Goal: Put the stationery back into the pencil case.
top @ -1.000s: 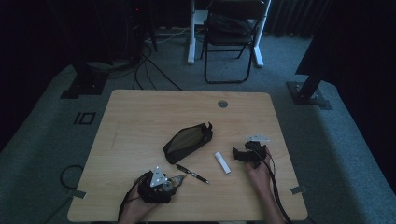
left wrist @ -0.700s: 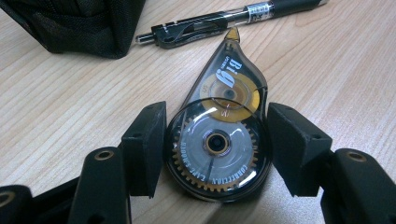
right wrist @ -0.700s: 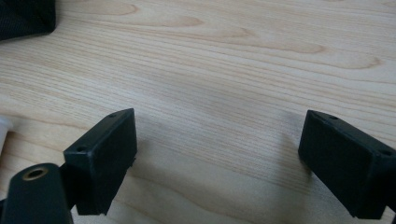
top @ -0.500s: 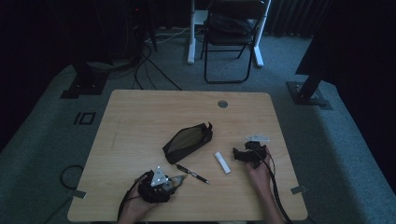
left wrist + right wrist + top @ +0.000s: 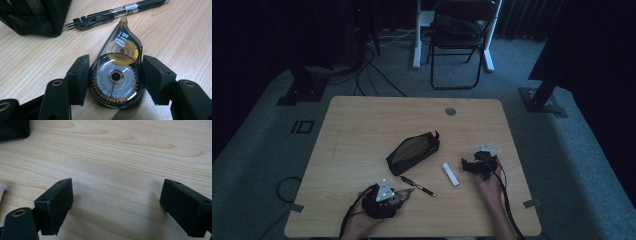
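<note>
Here the left gripper point(image 5: 115, 75) jaws have closed onto the correction tape point(image 5: 117, 72).

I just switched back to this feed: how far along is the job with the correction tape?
Done: the left gripper has just been closing around the correction tape, which lies between its pads and seems gripped. In hand: lifting it off the table. Left, probably: putting it into the open black pouch; the pen and white tube still lie loose, and the right gripper is open with nothing between its jaws.
</note>
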### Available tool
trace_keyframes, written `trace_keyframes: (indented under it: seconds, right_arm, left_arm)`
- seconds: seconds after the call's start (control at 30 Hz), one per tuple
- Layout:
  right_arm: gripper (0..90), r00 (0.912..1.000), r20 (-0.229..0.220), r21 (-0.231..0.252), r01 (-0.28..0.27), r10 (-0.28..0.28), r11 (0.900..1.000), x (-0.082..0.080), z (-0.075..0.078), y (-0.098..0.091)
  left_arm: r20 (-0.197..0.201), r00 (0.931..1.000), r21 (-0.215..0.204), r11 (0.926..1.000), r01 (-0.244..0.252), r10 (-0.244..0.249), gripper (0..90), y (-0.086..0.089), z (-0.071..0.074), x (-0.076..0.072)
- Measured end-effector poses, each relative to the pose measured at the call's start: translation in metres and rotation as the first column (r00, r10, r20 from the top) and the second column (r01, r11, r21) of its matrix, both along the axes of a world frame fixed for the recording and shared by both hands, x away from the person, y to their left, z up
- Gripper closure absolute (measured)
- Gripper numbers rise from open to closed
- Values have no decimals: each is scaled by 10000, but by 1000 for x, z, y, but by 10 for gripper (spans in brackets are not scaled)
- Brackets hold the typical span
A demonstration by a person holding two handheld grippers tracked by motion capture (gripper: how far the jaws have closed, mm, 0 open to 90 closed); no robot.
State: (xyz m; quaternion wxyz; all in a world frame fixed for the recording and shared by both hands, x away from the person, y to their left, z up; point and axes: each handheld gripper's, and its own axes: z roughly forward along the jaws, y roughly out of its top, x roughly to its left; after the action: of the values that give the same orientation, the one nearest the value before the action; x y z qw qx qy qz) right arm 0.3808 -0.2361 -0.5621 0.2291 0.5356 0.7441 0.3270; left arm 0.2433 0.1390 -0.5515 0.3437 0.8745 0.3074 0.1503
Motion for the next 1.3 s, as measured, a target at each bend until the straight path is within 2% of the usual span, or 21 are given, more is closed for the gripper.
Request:
trace_keyframes:
  seconds: [0.17, 0.77, 1.03, 1.3]
  right_arm:
    - [114, 10000, 2, 0, 2, -2, 10000, 0, 0, 0]
    - [114, 10000, 2, -1, 0, 0, 10000, 0, 0, 0]
    - [114, 10000, 1, 0, 1, -1, 10000, 0, 0, 0]
    - [114, 10000, -1, 3, 2, -2, 10000, 0, 0, 0]
  left_arm:
    - [-9, 10000, -142, 9999, 91, -91, 417, 0, 3, -1]
    - [332, 9993, -814, 9966, -127, 154, 416, 8, 21, -3]
    - [495, 9985, -1009, 9947, -176, 227, 416, 11, 30, -3]
    - [784, 9968, -1019, 9948, -85, 166, 416, 11, 40, -3]
